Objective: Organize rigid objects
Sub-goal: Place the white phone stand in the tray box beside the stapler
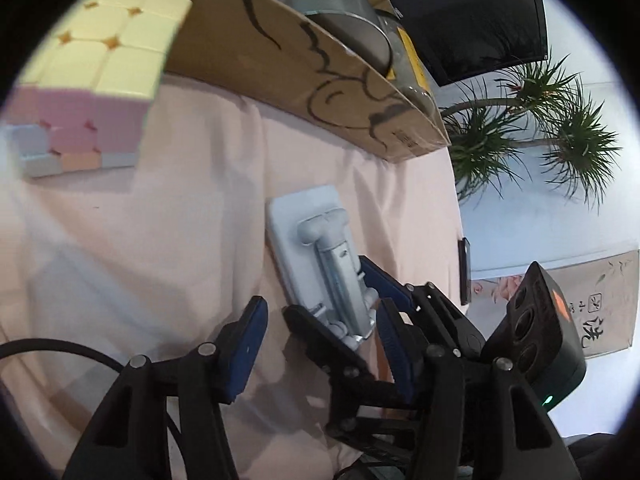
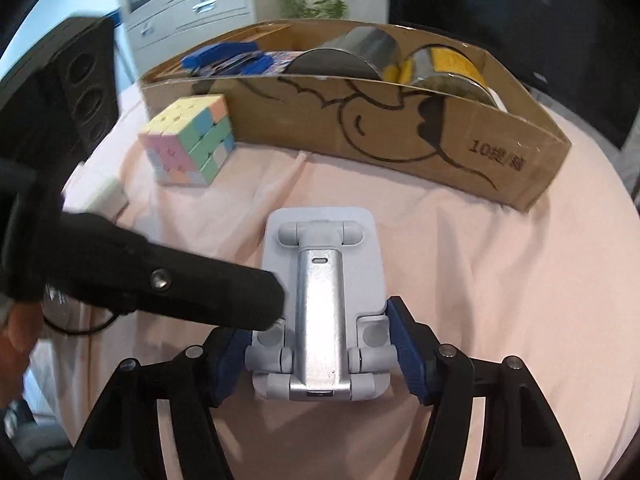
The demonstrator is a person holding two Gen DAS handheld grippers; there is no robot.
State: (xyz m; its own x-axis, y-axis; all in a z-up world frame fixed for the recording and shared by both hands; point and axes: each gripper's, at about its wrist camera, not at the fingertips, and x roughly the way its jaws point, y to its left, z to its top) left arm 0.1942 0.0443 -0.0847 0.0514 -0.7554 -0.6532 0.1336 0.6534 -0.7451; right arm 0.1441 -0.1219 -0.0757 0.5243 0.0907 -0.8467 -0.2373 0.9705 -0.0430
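The stand, a folded white phone stand with a silver arm, lies flat on the pink cloth over the worktop, in front of the box. Left of the stand, near the box's left end, sits a pastel cube. The left gripper reaches in from the stand's left; in its own view its jaws are spread, with one pad on the cloth clear of the stand and the other beside the stand's near end; I cannot tell whether that one touches. The right gripper straddles the stand's near end, its blue pads set against both sides, pinching it. Behind the stand, the box holds a blue item, a grey can and a yellow-labelled jar.
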